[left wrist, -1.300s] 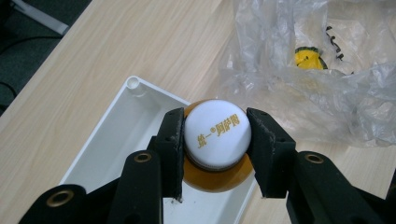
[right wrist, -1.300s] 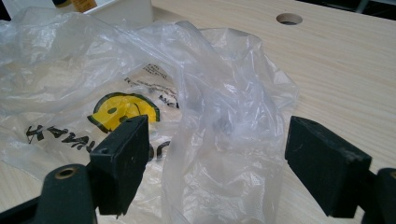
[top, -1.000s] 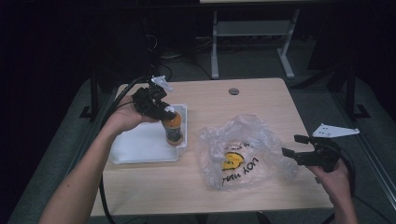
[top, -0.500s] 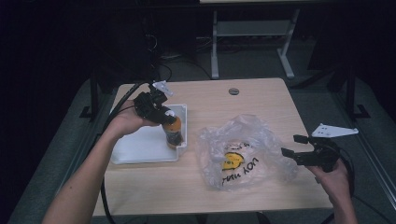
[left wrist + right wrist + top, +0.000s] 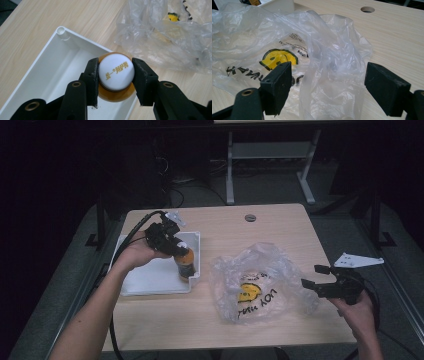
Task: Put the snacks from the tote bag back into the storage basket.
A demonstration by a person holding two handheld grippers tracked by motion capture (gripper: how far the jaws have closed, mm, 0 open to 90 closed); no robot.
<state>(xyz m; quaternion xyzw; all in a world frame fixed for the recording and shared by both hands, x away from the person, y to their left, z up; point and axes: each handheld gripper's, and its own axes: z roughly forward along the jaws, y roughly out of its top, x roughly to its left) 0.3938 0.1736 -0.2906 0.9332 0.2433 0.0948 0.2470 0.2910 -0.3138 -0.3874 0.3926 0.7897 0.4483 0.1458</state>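
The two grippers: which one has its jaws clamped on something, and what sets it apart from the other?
The left gripper: its jaws pinch the bottle by its white cap. The right gripper gapes open before the plastic bag.

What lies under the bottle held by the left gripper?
Beneath the bottle is the white tray, near its corner. The bottle covers its own base, so contact cannot be seen.

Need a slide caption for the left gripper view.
Left hand-held gripper clamps the bottle's white cap over the white tray.
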